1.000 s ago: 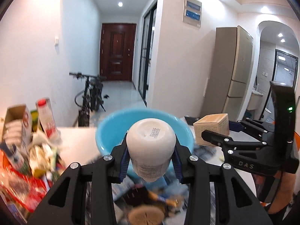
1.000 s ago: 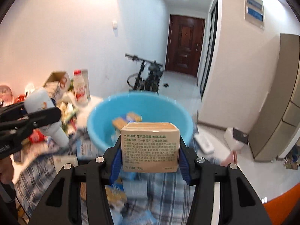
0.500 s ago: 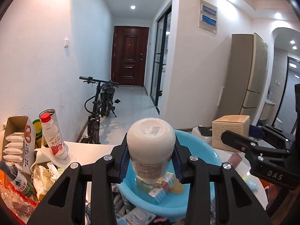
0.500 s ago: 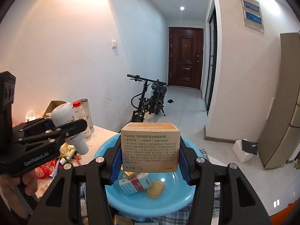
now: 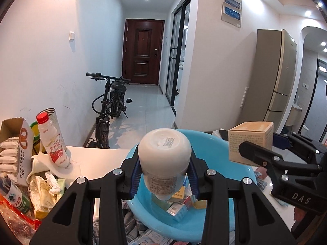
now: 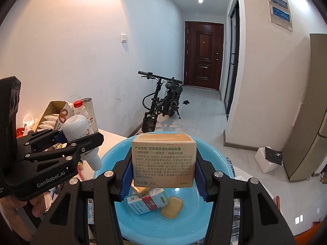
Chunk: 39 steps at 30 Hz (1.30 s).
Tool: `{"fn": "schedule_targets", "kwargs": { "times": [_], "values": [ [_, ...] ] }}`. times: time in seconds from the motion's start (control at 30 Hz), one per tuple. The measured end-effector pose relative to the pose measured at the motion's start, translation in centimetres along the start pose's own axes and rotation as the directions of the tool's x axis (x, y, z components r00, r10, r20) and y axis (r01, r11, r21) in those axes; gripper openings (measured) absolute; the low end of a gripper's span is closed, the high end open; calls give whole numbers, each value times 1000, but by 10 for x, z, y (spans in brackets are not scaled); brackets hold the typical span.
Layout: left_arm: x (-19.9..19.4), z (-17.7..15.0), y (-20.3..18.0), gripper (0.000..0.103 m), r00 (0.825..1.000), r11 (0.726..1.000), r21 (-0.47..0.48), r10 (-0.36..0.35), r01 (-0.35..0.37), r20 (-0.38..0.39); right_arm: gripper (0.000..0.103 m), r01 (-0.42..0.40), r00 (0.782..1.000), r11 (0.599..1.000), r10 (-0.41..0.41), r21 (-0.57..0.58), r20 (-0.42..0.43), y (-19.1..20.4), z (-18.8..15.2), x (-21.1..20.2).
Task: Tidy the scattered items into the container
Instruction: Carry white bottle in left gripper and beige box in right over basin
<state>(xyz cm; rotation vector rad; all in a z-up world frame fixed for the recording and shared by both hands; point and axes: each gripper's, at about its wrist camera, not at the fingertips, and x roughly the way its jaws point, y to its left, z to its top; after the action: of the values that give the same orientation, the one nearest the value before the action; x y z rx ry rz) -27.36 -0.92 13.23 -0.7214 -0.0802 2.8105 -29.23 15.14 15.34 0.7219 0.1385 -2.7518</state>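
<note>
Here, one bottle (image 5: 164,159), one box (image 6: 163,160), one basin (image 6: 206,220)

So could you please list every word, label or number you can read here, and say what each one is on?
"GenRobot.AI": left gripper body.
"DAS": right gripper body.
"30g": tan box; its other Chinese print is too small.
"RAISON": pack beside the blue basin.
White bottle: barcode and label unreadable.
Red-capped drink bottle: label too blurred.

White bottle (image 5: 165,159) above blue basin (image 5: 237,210)
</note>
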Motion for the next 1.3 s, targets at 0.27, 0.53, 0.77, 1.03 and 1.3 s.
{"fn": "schedule_targets", "kwargs": {
  "times": [0.27,0.53,0.77,1.03,1.3],
  "values": [
    [7,-2,-6,38,1000,1000,28,7,-6,-14,54,10,1000,1000,-10,-7,-10,-1,-3,0],
    [11,-2,1,38,999,1000,18,26,-26,-20,54,10,1000,1000,-10,-19,-19,2,-5,2],
    [11,-2,-2,38,999,999,24,28,-28,-23,54,6,1000,1000,-7,-22,-21,4,-5,2],
    [11,-2,-1,38,999,999,24,33,-32,-20,54,4,1000,1000,-5,-24,-22,6,-6,3],
    [12,-2,1,38,999,999,21,35,-35,-22,54,3,1000,1000,-4,-25,-24,7,-7,4]
  ]
}}
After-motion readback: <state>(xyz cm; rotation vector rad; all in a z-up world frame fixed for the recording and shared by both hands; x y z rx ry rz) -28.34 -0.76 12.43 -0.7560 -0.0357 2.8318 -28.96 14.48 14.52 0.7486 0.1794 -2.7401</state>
